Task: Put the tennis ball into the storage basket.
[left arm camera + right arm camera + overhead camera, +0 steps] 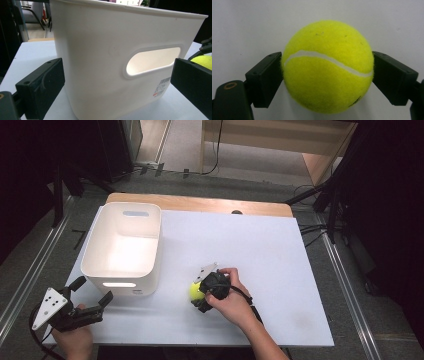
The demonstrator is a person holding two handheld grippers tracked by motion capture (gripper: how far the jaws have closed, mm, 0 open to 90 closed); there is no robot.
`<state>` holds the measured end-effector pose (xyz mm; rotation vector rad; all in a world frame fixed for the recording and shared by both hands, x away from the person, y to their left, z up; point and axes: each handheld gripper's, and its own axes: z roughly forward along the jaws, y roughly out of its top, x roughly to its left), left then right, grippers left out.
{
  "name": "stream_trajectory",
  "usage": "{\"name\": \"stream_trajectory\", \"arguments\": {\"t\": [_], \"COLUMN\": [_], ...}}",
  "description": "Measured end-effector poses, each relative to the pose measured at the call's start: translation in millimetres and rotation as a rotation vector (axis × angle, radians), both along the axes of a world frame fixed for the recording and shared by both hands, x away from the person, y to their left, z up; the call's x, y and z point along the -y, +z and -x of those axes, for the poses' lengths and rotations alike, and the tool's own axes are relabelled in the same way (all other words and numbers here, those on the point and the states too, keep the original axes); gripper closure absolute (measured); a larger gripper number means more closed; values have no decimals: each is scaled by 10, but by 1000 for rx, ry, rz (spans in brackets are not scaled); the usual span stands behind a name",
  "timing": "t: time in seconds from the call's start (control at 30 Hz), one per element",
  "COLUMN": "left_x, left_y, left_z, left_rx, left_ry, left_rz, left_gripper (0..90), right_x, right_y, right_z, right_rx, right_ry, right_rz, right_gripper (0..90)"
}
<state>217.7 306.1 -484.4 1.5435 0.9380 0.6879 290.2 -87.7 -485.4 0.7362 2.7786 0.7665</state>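
Down at the lower left of the high view, the left gripper (92, 292) sits in a hand (75, 340) at the near edge of the table (280, 270). Its jaws are spread wide with nothing between them, and they point at the white bin (122, 247) just past them. In the left gripper view the bin's side with its handle hole (152, 60) stands between the two black jaws.

Near the middle of the high view, the right gripper (200, 297) is in the other hand (230, 297). It squeezes a yellow tennis ball (196, 291), which is low over the white table, just right of the bin. In the right gripper view the ball (327, 66) sits between both jaws, touching each one.

Past the far edge of the table, at the top of the high view, is a grey floor (240, 182).
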Motion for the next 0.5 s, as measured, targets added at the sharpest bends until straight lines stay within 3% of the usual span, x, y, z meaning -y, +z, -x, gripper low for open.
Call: {"name": "stream_trajectory", "arguments": {"t": [0.17,0.5], "left_x": [-4,-2], "left_y": [1,0], "left_z": [0,-1], "left_rx": [-2,-2], "left_ry": [-2,-1], "left_rz": [2,3], "left_gripper": [0,0], "right_x": [5,21], "right_y": [7,37], "right_z": [-6,-17], "right_rx": [-3,-8], "right_ry": [-4,7], "right_rz": [-6,-12], "right_gripper": [222,230]}}
